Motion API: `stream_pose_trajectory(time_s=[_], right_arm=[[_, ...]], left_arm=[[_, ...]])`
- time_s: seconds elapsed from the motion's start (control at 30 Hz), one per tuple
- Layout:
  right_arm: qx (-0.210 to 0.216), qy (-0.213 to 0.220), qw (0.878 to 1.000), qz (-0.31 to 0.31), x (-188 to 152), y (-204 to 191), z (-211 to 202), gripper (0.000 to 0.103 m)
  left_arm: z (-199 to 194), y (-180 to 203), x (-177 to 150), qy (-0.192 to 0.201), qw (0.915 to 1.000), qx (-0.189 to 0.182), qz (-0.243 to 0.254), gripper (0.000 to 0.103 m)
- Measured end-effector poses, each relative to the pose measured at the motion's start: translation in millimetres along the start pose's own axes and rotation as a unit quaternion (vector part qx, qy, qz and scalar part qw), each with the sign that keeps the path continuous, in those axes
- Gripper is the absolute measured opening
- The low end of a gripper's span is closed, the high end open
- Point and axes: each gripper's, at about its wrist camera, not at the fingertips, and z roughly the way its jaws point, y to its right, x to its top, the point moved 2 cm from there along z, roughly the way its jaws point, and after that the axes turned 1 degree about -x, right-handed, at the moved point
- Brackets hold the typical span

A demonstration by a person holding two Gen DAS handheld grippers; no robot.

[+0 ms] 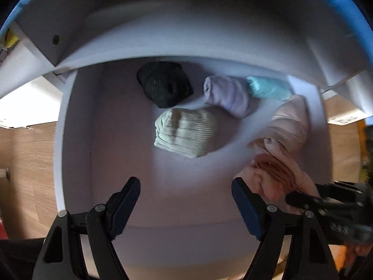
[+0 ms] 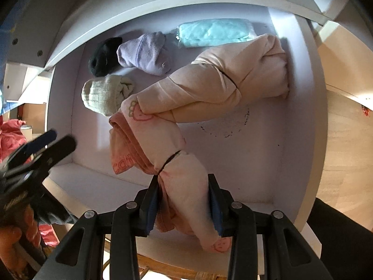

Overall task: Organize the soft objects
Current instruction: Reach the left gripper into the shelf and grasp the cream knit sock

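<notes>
- Low in the right wrist frame, just above its centre bottom, the right gripper (image 2: pixel 184 200) pinches the near end of a pink rolled garment (image 2: pixel 163 140) bound by a thin black band; this roll leans up and left inside the white drawer (image 2: pixel 256 163), touching a second, peach roll (image 2: pixel 221 79) that runs to the upper right wall.
- The right view alone shows the pink print and lettering on the held roll, and a ring of dark specks on the drawer floor right of centre.
- The left wrist view shows the left gripper (image 1: pixel 186 200) with its jaws spread wide and nothing between them, above bare drawer floor at lower centre; the pink roll lies just right of its right finger, and the right gripper's black fingers enter blurred from the right edge.
- Both views show the other items at the back: a black bundle (image 1: pixel 164 84), a lavender roll (image 1: pixel 227 95), a teal folded piece (image 1: pixel 268 87) and a ribbed pale-green sock roll (image 1: pixel 186 135); the green roll sits apart in the left view, and seems to touch the pink roll in the right view.
- A white cabinet edge overhangs the drawer's back; wood-grain floor shows on both sides, with something red at the left edge of the right view.
- The black bundle's far side is hidden under the overhang, and the left gripper appears in the right view only as a blur at left.
</notes>
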Motion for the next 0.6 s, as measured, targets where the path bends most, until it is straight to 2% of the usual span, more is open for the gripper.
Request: stream_pose_trajectory(time_s=[0.13,0.23,0.47,0.6], right_arm=[[0.001,-0.004,1.0,-0.003,0.1,-2.4,6.0,0.038],[0.007,-0.006,1.0,-0.005,1.6,-3.1,10.2,0.038],[0.012,-0.019,1.0,-0.003,-1.1,0.5,23.1,0.038],[0.019,-0.018,1.0,-0.008,-2.6,-1.6,26.5,0.044]], left_arm=[[20.5,-10.1,8.6,-0.012,0.9993,-0.014,-0.033,0.081],[33.4,-18.7,14.7,-0.016,0.9969,-0.039,-0.067,0.081],[57.4,-34.9,28.2,-0.023,0.9917,-0.062,-0.111,0.084],[68.9,-43.1,35.8,-0.028,0.9873,-0.084,-0.132,0.086]])
